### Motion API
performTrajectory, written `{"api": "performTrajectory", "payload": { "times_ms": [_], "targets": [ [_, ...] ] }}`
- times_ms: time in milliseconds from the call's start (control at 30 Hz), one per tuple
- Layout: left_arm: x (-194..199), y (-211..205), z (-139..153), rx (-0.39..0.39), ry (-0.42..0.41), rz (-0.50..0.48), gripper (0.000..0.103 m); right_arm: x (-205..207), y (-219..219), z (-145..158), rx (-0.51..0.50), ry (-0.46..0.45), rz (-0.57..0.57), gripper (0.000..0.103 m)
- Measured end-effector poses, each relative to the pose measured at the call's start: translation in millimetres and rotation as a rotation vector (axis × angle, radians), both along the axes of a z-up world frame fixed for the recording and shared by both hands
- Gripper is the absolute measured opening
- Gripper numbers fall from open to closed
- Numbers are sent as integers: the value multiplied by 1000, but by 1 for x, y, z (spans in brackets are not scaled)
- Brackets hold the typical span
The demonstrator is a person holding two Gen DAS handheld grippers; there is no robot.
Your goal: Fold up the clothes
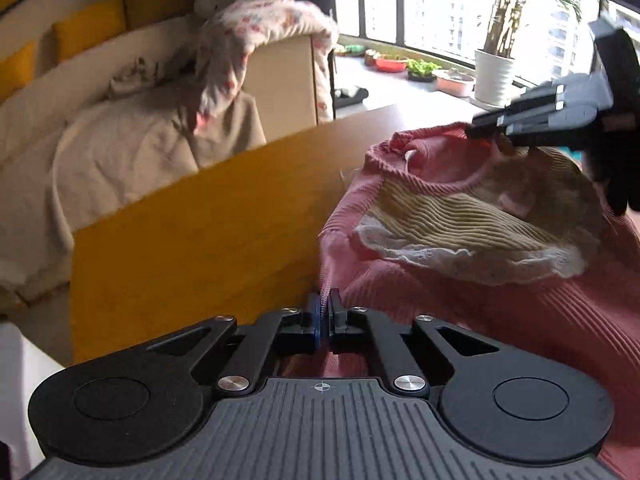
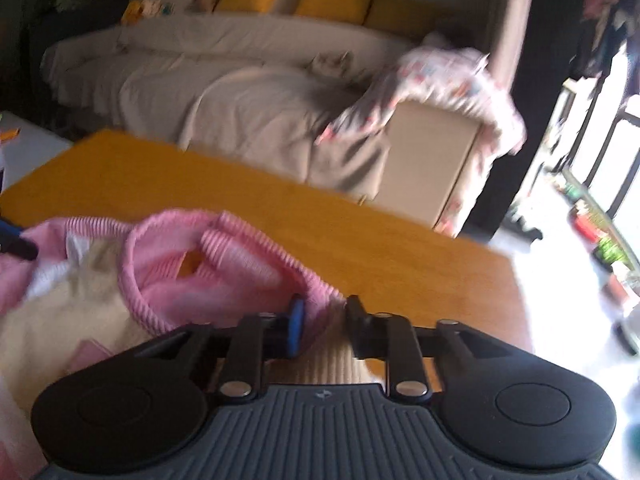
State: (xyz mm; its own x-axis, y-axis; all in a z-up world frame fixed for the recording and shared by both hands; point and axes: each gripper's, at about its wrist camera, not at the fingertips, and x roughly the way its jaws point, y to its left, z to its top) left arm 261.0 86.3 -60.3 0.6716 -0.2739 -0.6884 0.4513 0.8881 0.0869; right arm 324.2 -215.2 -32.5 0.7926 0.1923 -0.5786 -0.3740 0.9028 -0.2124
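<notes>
Yellow wooden table point(image 1: 192, 240); pink ribbed garment point(image 1: 500, 312) lying on it.

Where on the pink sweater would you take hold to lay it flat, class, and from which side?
Grip the pink sweater at the two shoulder edges beside the ribbed neckline, coming in level from the outer sides. The neckline marks the top, and the cloth hangs slack between, so a pull outward spreads it over the wooden table.

The right wrist view is motion-blurred; the pink sweater point(image 2: 224, 264) runs off at 9 o'clock, its hem under the gripper body unseen.
</notes>
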Motion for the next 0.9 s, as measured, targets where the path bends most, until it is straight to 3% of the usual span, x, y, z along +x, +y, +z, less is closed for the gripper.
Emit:
{"api": "performTrajectory", "payload": {
  "times_ms": [233, 300, 400, 467, 500, 533, 567, 633, 700, 733, 767, 833, 900],
  "targets": [
    [-42, -6, 50, -25, -156, -1, 2, -55, -22, 51, 1, -150, -21, 8],
    [-55, -7, 64, -42, -184, -10, 3, -75, -27, 67, 24, -188, -25, 1],
    [-77, -7, 75, -74, -209, -71, 6, -95, -35, 69, 76, -160, -18, 1],
    [-86, -10, 76, -82, -212, -118, 21, -108, -41, 69, 111, -135, -12, 1],
    [-87, -12, 75, -81, -211, -121, 44, -115, -44, 69, 129, -122, -10, 1],
    [-84, -15, 73, -81, -201, -121, 61, -121, -47, 69, 147, -109, -7, 1],
    [-81, -17, 71, -82, -191, -114, 62, -128, -50, 69, 165, -96, -4, 1],
    [-68, -21, 63, -92, -154, -82, 62, -132, -60, 65, 223, -49, -19, 11],
    [-54, -22, 55, -114, -114, -47, 66, -116, -79, 49, 344, 38, -78, 39],
    [-48, -21, 51, -130, -92, -31, 71, -108, -86, 40, 399, 76, -97, 61],
    [-38, -21, 46, -154, -66, -22, 72, -102, -93, 30, 450, 113, -112, 70],
    [-19, -23, 36, -185, -19, -7, 76, -89, -104, 10, 547, 181, -138, 71],
    [-1, -23, 24, -201, 21, 1, 79, -79, -108, -6, 609, 223, -155, 80]
  ]
}}
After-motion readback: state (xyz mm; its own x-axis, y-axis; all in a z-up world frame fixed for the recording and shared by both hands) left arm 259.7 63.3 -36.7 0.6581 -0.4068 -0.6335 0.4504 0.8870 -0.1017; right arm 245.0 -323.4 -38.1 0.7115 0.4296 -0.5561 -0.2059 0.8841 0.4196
